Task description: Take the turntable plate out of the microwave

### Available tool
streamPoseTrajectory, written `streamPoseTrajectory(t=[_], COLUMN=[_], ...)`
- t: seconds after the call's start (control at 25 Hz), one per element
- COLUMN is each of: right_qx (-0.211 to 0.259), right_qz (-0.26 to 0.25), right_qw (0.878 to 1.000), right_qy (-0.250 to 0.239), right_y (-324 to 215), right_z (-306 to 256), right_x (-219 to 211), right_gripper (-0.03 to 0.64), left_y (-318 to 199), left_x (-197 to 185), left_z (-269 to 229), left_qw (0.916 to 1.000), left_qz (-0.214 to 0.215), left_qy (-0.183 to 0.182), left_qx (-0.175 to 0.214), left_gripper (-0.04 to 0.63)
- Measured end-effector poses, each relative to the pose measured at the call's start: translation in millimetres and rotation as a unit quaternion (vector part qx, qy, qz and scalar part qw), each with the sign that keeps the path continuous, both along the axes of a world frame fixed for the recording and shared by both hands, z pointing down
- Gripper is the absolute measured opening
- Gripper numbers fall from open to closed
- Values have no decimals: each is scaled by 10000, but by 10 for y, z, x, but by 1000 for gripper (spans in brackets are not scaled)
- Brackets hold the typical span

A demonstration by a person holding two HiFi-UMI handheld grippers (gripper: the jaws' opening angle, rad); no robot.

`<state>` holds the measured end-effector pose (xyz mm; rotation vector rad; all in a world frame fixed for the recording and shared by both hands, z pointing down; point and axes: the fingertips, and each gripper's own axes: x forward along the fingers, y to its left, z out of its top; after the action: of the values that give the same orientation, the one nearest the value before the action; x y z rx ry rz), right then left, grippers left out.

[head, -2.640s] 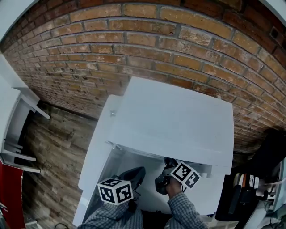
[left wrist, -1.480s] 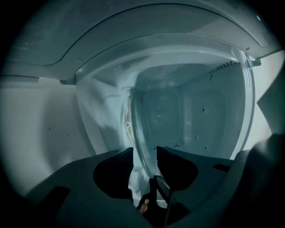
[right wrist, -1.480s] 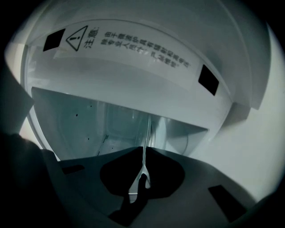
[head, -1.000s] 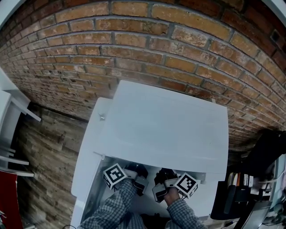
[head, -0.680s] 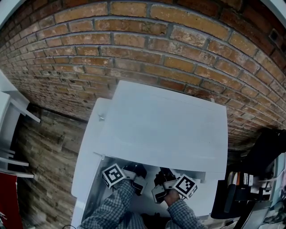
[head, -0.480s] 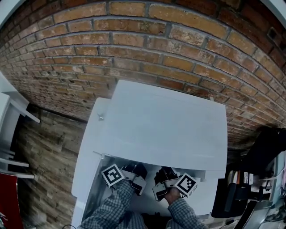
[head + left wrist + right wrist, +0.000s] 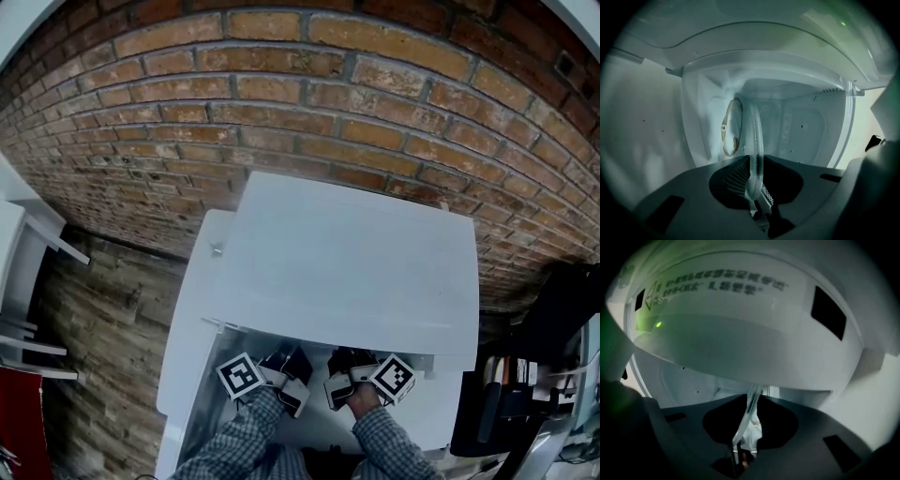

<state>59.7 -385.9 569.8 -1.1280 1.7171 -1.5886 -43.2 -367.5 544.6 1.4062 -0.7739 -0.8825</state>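
The person is working at the mouth of the white microwave (image 7: pixel 347 253), which is standing against a brick wall (image 7: pixel 281 94). The step in hand is the lift-out itself, with both tools reaching into the cavity. The left gripper (image 7: pixel 754 183) is pinching the rim of the glass turntable plate (image 7: pixel 753 136), which is showing edge-on between its jaws (they have just been easing a little wider, yet the glass is sitting right down between the pads). The right gripper (image 7: pixel 747 425) is taking the same plate at another part of its rim. Its jaws have just been closing, and the rim is running down between them to where they meet, so it looks clamped too. The plate is inside the oven. In the left gripper view it is standing apart from the roller ring (image 7: pixel 727 127), so it seems to be riding off its seat.

What is remaining, on this reading, is the withdrawal. The next move is calling for both hands drawing back together at one pace, keeping the plate clear of the lip of the opening. Neither grip should be slackening, since glass held by its rim is liable to be twisting or slipping if one side leads.
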Motion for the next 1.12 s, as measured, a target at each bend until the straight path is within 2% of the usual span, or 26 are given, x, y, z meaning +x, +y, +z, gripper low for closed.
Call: streamPoseTrajectory(t=[0.16,0.44,0.72,0.84,1.12], right_qx=[142,445,578,620,657], right_qz=[37,43,285,394,387], right_qw=[9996,9987,9977,9970,9967], right_qy=[-260,-228,-210,-258,-280], right_y=[57,237,497,620,959], right_z=[-110,-310,-376,-399,-464], right_x=[-24,-34,22,28,8], right_gripper=[64,63,64,64,64], left_y=[92,287,481,589,930], left_x=[-27,-35,-2,8,5], left_z=[-26,-186,-309,-335,-363], left_qw=[9999,9995,9991,9987,9983], left_qz=[-59,-21,268,337,433], left_qy=[125,307,195,260,259], left_qx=[-12,117,269,281,307], left_gripper=[52,52,52,52,52])
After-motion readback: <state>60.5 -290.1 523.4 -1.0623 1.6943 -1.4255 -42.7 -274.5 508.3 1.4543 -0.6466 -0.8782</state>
